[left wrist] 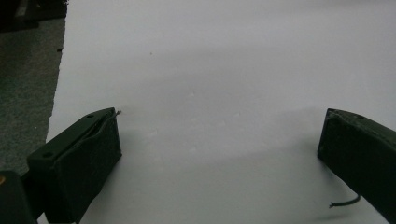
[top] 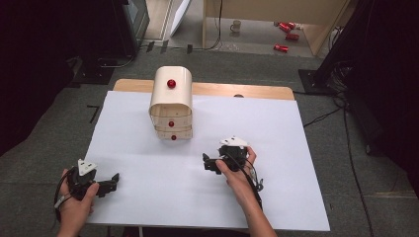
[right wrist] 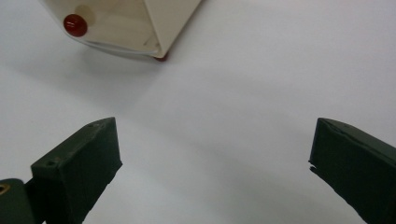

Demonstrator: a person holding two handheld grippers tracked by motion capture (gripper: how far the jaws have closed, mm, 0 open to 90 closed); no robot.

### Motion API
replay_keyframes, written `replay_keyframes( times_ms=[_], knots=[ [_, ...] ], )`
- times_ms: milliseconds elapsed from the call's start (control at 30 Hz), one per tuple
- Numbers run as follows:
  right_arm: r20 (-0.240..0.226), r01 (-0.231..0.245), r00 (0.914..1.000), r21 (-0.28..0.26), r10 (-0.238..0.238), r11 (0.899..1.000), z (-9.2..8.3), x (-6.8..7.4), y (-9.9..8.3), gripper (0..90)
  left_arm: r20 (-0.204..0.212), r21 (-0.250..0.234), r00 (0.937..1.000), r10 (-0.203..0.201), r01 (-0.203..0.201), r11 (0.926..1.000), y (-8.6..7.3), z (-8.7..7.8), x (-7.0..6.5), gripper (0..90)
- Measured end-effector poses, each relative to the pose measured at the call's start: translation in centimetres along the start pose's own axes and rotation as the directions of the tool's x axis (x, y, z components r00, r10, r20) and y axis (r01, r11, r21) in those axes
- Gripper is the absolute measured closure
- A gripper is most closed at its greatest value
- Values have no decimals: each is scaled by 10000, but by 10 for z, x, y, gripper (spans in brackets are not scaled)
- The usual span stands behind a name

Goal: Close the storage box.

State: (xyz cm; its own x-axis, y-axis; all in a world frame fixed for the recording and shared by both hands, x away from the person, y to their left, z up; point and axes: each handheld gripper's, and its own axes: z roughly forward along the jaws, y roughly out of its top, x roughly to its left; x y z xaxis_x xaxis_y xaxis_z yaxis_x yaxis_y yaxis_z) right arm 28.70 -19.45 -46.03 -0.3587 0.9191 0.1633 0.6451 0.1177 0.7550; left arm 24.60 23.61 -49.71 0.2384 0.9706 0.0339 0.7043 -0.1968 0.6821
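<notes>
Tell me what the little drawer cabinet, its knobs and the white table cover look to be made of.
Drawer cabinet: probably cream-painted wood or plastic; smooth, matte curved top, pale wood-like drawer front in the right gripper view.
Knobs: glossy red, likely plastic or lacquered wood; each shows a bright highlight.
Table cover: seemingly white paper or thin board, flat and matte, lying over a wooden tabletop.

1 drawer cabinet (top: 171,104), 3 red knobs (top: 171,83), 2 grippers (top: 112,181).

Wide bare white table (top: 276,128) all around; only the cream drawer cabinet (top: 171,103) (red knobs facing forward) blocks the middle, ahead of the right gripper (top: 210,163).
</notes>
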Motion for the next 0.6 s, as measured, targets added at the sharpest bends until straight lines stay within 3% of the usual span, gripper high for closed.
replay_keyframes(
  times_ms=[600],
  knots=[
    [854, -498, 9951, 80, 489, 9987, -32, -49, -25, 15, 0, -1, 10000, -1, 1, 10000, 0, 0, 0, 0]
  ],
)
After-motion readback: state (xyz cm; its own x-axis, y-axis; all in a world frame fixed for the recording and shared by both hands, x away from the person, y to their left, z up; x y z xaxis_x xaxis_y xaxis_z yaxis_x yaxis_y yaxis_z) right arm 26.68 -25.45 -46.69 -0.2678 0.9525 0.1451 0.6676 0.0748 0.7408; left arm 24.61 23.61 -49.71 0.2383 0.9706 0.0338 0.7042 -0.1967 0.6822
